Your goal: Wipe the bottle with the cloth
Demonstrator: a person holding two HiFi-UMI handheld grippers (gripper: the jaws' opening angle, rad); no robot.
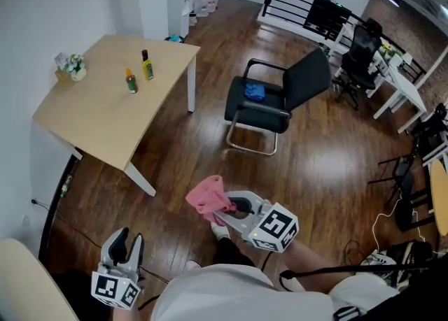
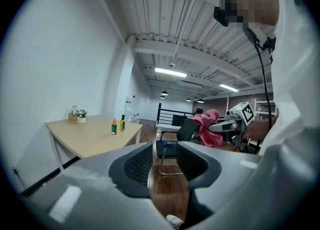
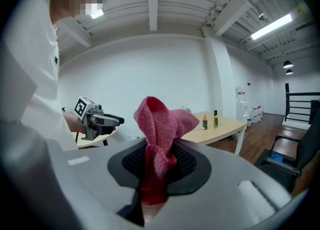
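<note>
The right hand-held gripper (image 3: 159, 163) is clamped on the pink cloth (image 3: 161, 124), which is soft, light and bunched, flopping above the jaws. The left hand-held gripper (image 2: 165, 160) has its jaws apart with nothing between them. A taller bottle (image 1: 147, 66) and a shorter bottle (image 1: 131, 82) stand well off on the surface (image 1: 98, 117); which one is meant I cannot tell. Either is probably light, smooth and easily tipped, so it is best held around mid-body.

The desk (image 1: 98, 120) carries a yellow bottle (image 1: 147, 66), a smaller orange-capped bottle (image 1: 131, 82) beside it, and a potted plant (image 1: 73, 67) at one corner.
</note>
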